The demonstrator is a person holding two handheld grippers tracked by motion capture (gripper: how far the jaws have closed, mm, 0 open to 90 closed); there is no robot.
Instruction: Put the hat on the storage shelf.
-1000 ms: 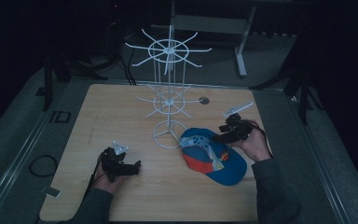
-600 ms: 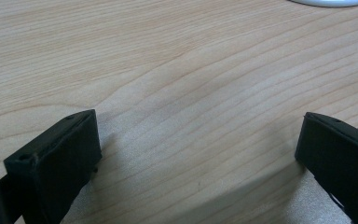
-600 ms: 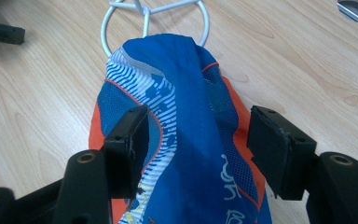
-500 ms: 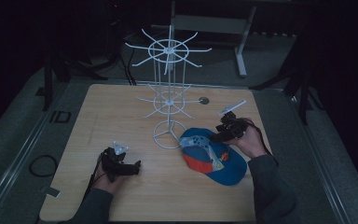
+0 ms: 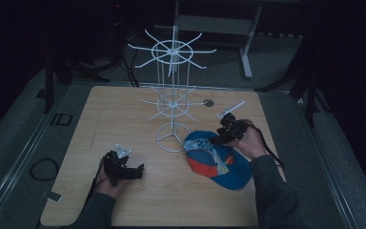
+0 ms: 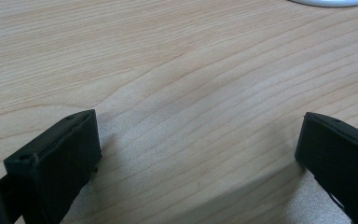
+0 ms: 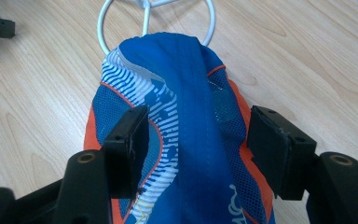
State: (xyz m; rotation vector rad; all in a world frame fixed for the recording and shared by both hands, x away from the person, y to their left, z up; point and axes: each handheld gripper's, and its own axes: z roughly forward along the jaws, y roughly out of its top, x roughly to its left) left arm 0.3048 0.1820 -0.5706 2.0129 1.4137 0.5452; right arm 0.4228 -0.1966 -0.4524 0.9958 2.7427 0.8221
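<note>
Now | cap point(image 7: 186, 107) print unreadable | right gripper point(image 7: 196, 140) wide, straddling it | left gripper point(image 6: 198, 154) wide

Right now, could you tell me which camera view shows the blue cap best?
The right gripper view: the cap lies close up between the open right tool, mesh and stripes clear. The high view shows the whole cap small beside the white rack.
</note>
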